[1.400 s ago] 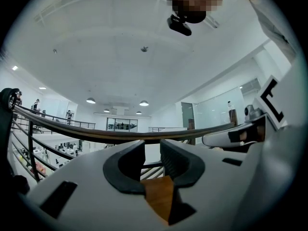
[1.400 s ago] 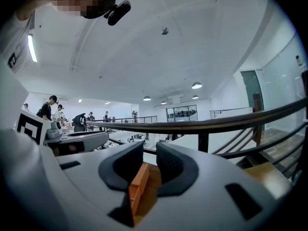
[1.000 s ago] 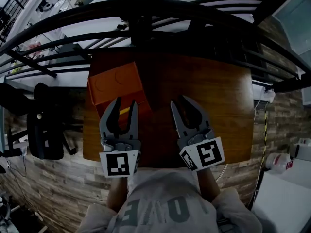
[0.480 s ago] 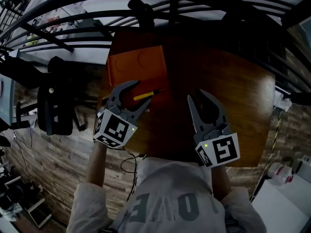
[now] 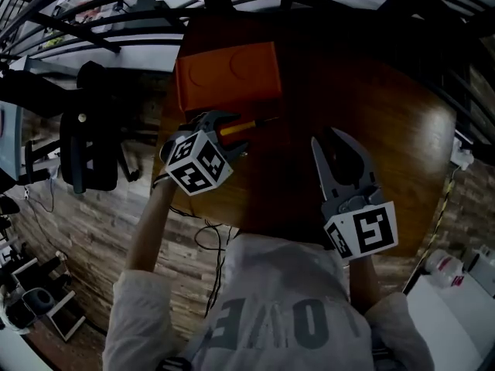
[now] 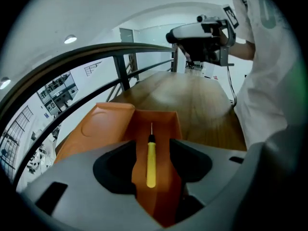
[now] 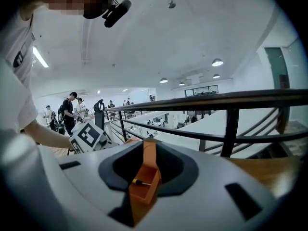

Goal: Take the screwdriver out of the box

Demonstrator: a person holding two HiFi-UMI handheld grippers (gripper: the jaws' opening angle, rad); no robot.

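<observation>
Left gripper (image 5: pixel 228 135) nearer: jaws, just opened wide, flank the untouched yellow screwdriver (image 6: pixel 151 165) lying lengthwise between them in the orange box (image 6: pixel 103 126), tip away; right gripper (image 5: pixel 337 147) agape, empty, well apart.

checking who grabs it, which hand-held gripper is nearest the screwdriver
The left hand-held gripper: its jaws, just opened, flank the screwdriver; the right hand-held gripper is well apart.

Orange box (image 5: pixel 224 76); screwdriver (image 6: pixel 151 160) with a yellow handle and, seemingly, a black collar; brown wood-grain tabletop (image 5: pixel 371 122); grey jaws; black-and-white square markers on each cube (image 5: pixel 197 163).
</observation>
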